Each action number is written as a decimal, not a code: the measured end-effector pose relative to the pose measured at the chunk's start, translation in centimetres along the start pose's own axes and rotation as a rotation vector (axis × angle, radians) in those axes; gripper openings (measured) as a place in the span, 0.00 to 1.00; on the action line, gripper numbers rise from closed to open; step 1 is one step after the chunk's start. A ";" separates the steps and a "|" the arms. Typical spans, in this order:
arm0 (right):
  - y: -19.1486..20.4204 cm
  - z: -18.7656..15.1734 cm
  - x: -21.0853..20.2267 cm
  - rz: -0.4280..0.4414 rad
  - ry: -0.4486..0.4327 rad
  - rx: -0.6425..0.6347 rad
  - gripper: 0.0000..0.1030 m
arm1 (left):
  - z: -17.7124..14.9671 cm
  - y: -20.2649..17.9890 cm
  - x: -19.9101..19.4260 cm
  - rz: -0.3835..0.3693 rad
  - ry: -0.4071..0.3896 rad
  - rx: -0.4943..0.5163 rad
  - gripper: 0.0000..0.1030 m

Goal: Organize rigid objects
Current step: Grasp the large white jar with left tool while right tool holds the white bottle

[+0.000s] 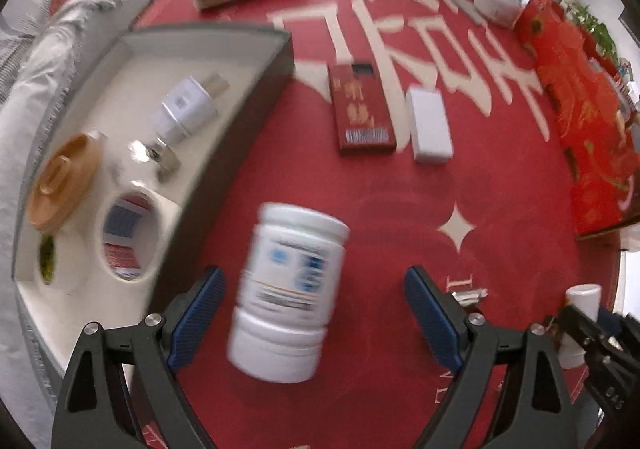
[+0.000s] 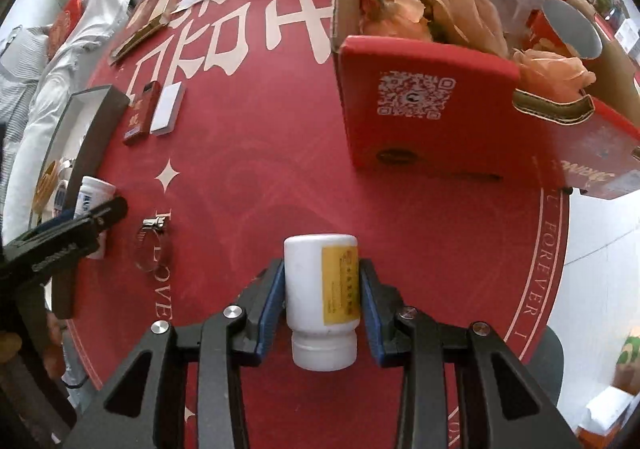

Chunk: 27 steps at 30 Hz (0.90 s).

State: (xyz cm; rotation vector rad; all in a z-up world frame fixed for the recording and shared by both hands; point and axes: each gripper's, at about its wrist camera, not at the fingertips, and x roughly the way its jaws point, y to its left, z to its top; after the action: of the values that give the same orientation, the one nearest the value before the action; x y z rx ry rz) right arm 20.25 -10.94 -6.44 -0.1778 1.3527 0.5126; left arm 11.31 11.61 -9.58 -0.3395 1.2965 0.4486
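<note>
Two open containers stand on the round red tablecloth [image 2: 280, 177]. The larger is a red cardboard box [image 2: 424, 105] at the right side of the table, printed with a QR code on its near wall; it holds crumpled orange paper or fabric [image 2: 452, 9], a white cup [image 2: 572, 29] and some clear packaging that is hard to make out. The smaller is a dark-walled tray [image 1: 224, 153] with a white inner lining at the left edge of the table. In it lie an orange lid [image 1: 64, 181], a white plug-like adapter [image 1: 188, 105], a small shiny metal piece [image 1: 156, 157] and a round cut-out showing printed paper beneath.

Between the two, a dark red packet [image 1: 362, 109] and a flat white box [image 1: 430, 125] lie side by side on the cloth, just beside the tray. A metal hose clamp [image 2: 152, 245] lies nearer the table edge.

The left gripper [image 1: 312, 313] stands wide open around a white bottle with a blue label [image 1: 288, 293], which is blurred and lies next to the tray's wall; the pads are clear of it. The right gripper [image 2: 322, 305] is clamped on a white bottle with a yellow label [image 2: 320, 301], pads pressing both its sides, above the cloth near the table's front edge.
</note>
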 end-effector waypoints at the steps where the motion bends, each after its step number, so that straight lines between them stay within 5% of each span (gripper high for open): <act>1: -0.1 0.0 -0.1 -0.016 0.003 -0.003 0.53 | 0.0 0.1 0.2 -0.004 -0.002 -0.008 1.00; 5: 0.3 0.1 0.0 -0.022 -0.008 -0.030 0.61 | 0.0 0.1 0.4 -0.010 -0.026 -0.010 1.00; 9: 1.7 -0.3 0.7 -0.019 -0.009 -0.110 0.82 | 0.1 0.0 0.2 -0.013 -0.059 -0.001 1.00; 16: 2.6 -1.7 0.9 -0.038 -0.018 -0.181 0.94 | -0.4 0.1 -0.2 -0.014 -0.081 -0.002 1.00; 27: 3.5 -0.8 2.1 -0.069 0.006 -0.144 0.98 | 0.1 0.1 -0.2 -0.014 -0.067 -0.001 1.00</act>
State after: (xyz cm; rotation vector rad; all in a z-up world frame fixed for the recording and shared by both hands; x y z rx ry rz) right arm 18.22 -7.66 -8.03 -0.3438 1.3114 0.5520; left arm 11.37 11.73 -9.38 -0.3313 1.2280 0.4453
